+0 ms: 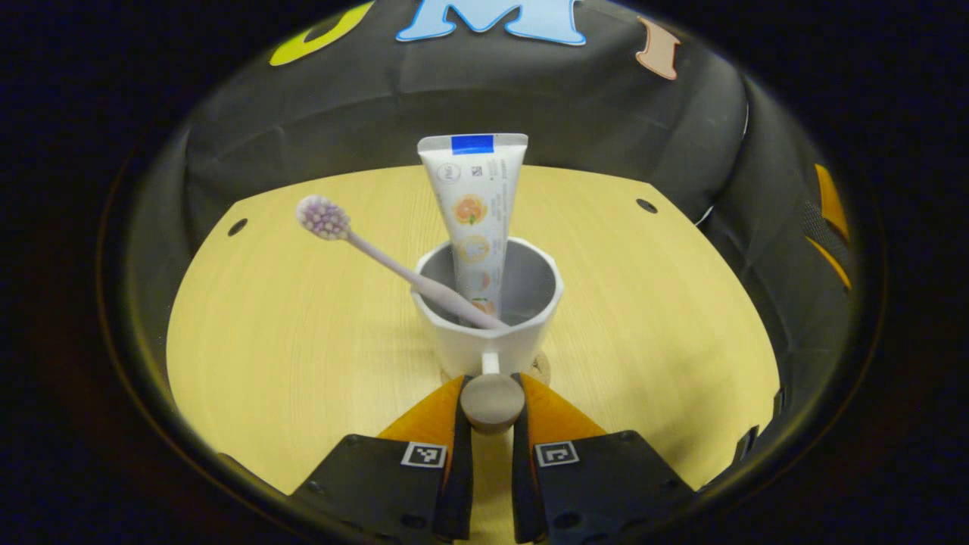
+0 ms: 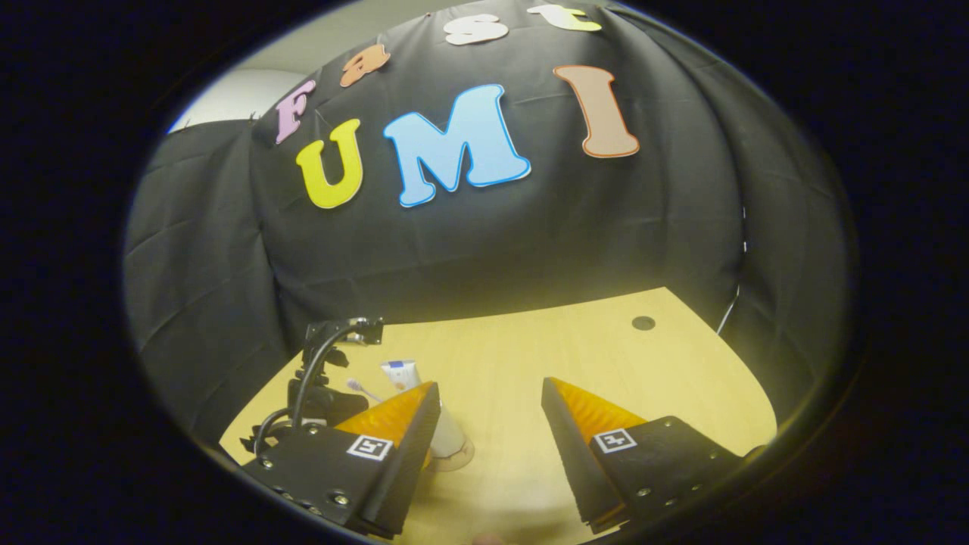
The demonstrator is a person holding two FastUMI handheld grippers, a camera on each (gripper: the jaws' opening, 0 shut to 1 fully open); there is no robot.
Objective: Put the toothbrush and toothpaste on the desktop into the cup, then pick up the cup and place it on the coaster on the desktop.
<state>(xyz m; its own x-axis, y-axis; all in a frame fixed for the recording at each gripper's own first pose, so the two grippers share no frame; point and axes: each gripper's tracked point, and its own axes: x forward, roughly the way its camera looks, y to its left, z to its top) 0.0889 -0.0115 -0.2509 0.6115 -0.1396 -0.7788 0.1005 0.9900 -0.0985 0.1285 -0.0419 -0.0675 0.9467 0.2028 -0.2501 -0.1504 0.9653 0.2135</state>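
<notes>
In the left gripper view we see the left gripper (image 1: 492,390) nearly closed, its two fingers pressing on either side of the cup's handle (image 1: 492,401), which points straight back at the camera. The white cup (image 1: 488,314) stands upright near the middle of the light wood desktop (image 1: 288,356), and a sliver of the coaster (image 1: 540,369) peeks out under its base — the cup appears to sit on it. Inside the cup, the toothpaste (image 1: 475,212) tube stands almost upright, its flat crimped end up, leaning on the far wall. The toothbrush (image 1: 378,253) is in the cup too, slanting up and to the left, bristle head well above the rim.

In the right gripper view we see the right gripper (image 2: 488,397) wide open, holding nothing, hovering above bare desktop (image 2: 606,356). Just behind its left finger we catch the cup (image 2: 448,437) on the coaster (image 2: 460,458), with the toothpaste (image 2: 399,373) top and toothbrush (image 2: 362,389) head poking up. The left gripper's body (image 2: 318,378) and cable sit further left, beside the cup — its fingers are hidden there.
</notes>
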